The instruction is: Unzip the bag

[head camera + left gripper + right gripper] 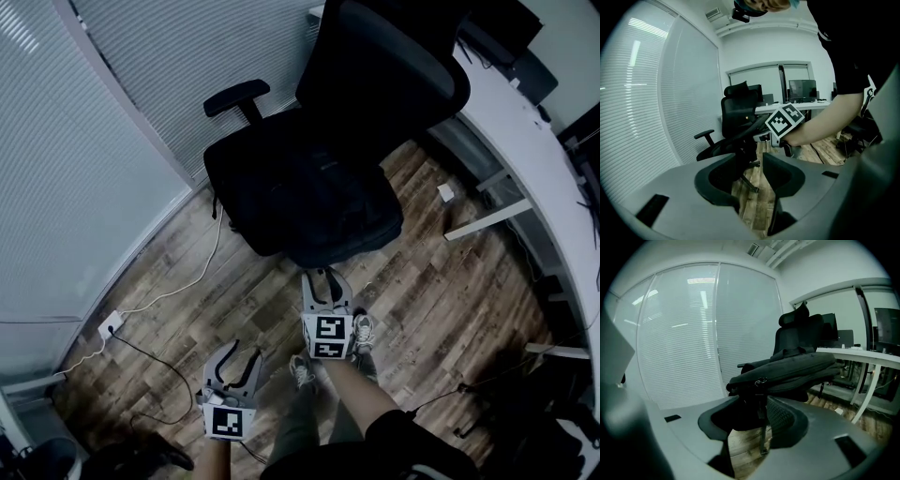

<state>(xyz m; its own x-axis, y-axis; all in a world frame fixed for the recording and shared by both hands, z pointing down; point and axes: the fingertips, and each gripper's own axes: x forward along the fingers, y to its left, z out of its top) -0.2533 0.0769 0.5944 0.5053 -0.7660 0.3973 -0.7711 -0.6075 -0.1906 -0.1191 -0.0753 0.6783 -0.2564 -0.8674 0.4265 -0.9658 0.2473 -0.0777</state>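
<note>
A black bag lies flat on the seat of a black office chair. My right gripper is at the seat's front edge, right in front of the bag. Its jaws stand open. A metal zip pull sits at the bag's near corner, and a thin black strap hangs from it down between the jaws; no pad presses on it. My left gripper hangs lower and to the left, over the floor, open with nothing in it. From there I see the right gripper's marker cube.
A white desk curves along the right side with dark gear under it. A glass wall with blinds closes the left. A white socket strip and cables lie on the wood floor. The person's shoes stand just behind the right gripper.
</note>
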